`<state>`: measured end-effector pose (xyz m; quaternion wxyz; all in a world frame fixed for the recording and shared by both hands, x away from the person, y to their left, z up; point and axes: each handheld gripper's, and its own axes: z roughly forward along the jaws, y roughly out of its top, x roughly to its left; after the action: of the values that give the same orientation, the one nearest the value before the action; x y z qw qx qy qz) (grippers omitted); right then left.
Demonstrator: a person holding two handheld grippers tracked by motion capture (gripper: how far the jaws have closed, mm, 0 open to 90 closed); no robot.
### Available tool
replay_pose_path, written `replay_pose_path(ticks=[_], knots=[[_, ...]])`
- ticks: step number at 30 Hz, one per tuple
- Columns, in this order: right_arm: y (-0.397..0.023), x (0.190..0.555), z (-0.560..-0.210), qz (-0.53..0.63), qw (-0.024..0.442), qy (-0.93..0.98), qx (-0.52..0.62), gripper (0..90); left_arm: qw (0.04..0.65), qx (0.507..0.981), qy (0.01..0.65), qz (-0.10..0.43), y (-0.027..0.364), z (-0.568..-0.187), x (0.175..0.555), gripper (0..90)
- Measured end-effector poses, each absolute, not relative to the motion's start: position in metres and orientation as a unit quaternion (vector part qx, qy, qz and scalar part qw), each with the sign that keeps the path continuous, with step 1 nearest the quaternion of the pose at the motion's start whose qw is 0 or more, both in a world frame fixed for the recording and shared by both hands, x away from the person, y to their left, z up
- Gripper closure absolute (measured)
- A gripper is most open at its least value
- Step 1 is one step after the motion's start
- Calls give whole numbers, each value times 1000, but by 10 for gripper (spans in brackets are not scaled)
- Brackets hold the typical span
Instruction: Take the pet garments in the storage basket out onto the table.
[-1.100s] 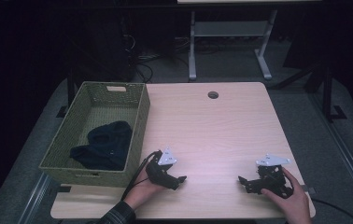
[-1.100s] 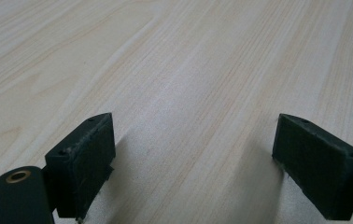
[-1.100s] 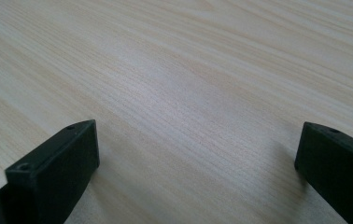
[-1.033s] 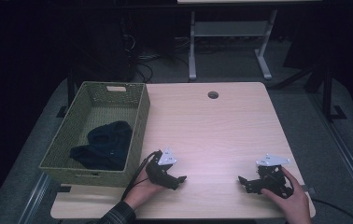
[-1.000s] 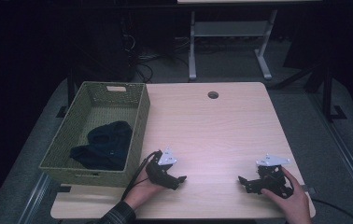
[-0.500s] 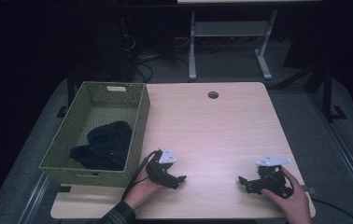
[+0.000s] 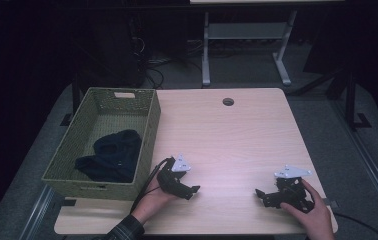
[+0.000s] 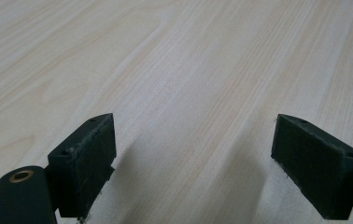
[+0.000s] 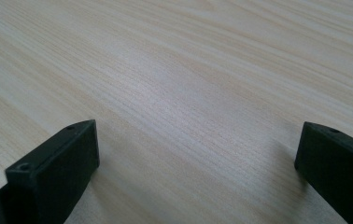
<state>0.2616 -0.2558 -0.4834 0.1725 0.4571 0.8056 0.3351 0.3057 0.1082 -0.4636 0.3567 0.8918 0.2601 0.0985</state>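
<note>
Hardly anything has shifted since a moment ago: the left gripper (image 7: 191, 190) has crept a touch toward the middle of the table (image 7: 237, 135) and sits a shade more turned, while the right gripper (image 7: 261, 195) lies just as it did. Both rest low on the wood near the 6 o'clock edge, the left one at about 7 o'clock and the right one at about 5 o'clock, each cupped in a hand (image 7: 307, 210). In the left gripper view the 2 black jaws stand spread wide with bare grain between them, and the right gripper view tells the same: jaws well apart, pinching nothing. The nearest thing to work on is the dark cloth (image 7: 109, 156), which lies crumpled on the floor of the woven basket (image 7: 147, 131) at 9 o'clock, just beside the left gripper but on the far side of the basket wall. My reading is that the job stands at its very start or its very end: the cloth is in the basket, no tool touches it, and the tabletop carries nothing else but a round cable hole (image 7: 228, 102) at 12 o'clock. If the cloth is to come out, everything is left to do.
</note>
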Motion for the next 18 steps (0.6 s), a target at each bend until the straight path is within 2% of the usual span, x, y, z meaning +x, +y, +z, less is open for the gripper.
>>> replay_pose_path(ticks=[7, 18], knots=[[-256, 262, -483, 335, 173, 806, 457, 0, 355, 891, 261, 113, 111, -458, 306, 135], [-256, 262, -483, 336, 173, 805, 457, 0, 366, 885, 267, 107, 115, -451, 307, 135]])
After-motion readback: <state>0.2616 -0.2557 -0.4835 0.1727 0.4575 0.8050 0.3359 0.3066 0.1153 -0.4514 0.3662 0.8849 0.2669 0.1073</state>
